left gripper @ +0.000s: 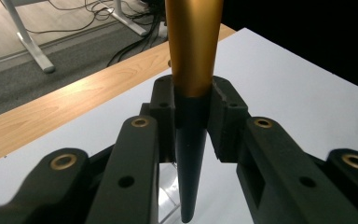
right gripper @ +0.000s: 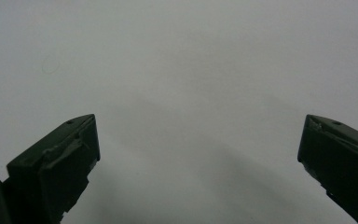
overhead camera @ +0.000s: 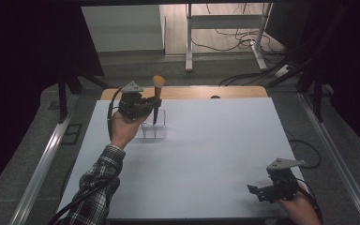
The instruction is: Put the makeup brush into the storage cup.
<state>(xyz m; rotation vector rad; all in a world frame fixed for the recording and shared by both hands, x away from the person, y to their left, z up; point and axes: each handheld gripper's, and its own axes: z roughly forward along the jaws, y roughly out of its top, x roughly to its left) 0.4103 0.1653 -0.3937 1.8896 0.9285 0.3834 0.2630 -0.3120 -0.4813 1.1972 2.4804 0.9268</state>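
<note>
Two grippers are at work over the white table [overhead camera: 206,159]. From the high view, the left gripper [overhead camera: 153,104] is up at the far left part of the table. Its jaws are squeezed tight on a makeup brush [overhead camera: 157,96], which stands upright with its orange bristle head on top and its dark pointed handle aimed down. Right under the tip sits a small clear holder [overhead camera: 153,129]. I think the brush is held straight up like that so its thin end can slide into the holder, or lift out of it. I cannot tell which. The right gripper [overhead camera: 262,191] rests low at the near right corner, well apart from the brush, as if it is waiting out of the way.

Next, the left gripper view. The pads [left gripper: 227,119] press on both sides of the brush [left gripper: 192,93], just where the gold part meets the dark handle. That is a good spot to grab, because the brush cannot tip over. The pointed end hangs just above a clear edge of the holder [left gripper: 170,205].

Last, the right gripper view. Its jaws stand wide apart with nothing between them, over bare white table [right gripper: 191,70].
</note>
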